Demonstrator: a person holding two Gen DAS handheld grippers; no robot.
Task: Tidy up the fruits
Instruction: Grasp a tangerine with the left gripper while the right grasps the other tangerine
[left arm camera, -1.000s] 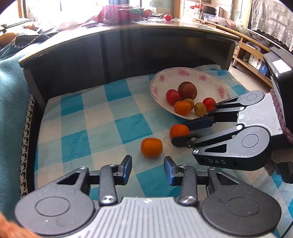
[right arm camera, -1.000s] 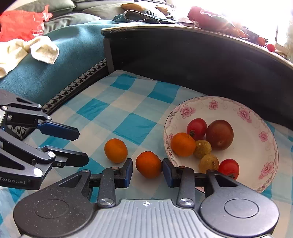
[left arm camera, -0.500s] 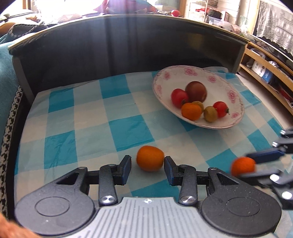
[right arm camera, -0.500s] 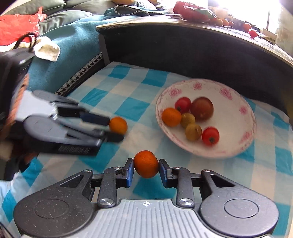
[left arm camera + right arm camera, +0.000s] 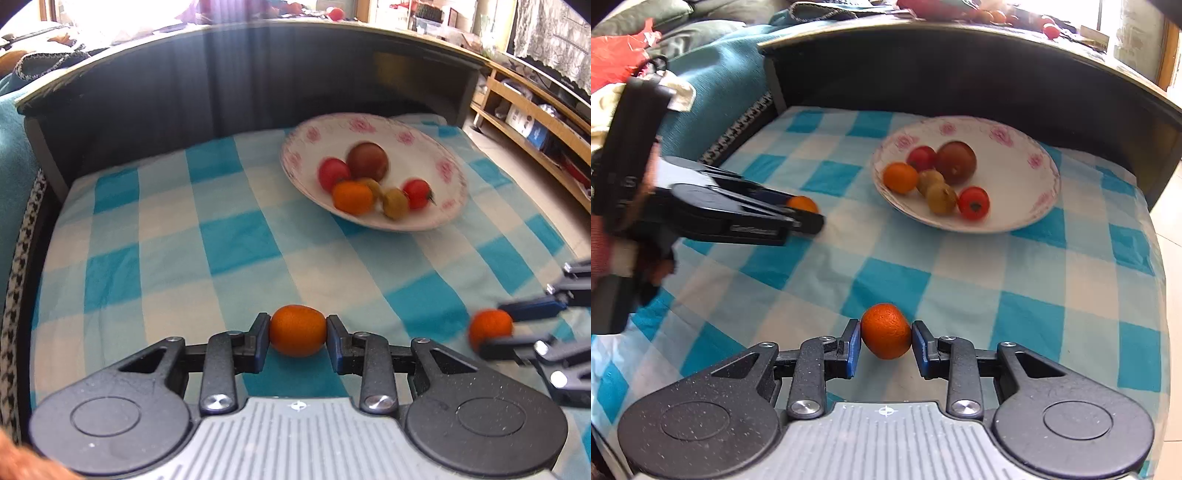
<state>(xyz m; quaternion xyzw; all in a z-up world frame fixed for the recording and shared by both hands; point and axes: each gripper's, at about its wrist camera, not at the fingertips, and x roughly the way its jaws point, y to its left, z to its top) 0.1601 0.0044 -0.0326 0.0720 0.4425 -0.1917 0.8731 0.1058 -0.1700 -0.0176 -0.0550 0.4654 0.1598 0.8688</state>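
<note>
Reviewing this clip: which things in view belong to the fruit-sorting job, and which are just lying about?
Part of the job:
- left gripper, shut on an orange
- right gripper, shut on a second orange
- floral plate holding fruit

Just lying about:
- checked cloth
- red bag
- wooden shelf

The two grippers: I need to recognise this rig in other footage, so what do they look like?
The left gripper and right gripper match: speckled black linkage arms with silver screws, round black discs, a ribbed grey body with a small crosshair mark, and blue pads on the jaws.
</note>
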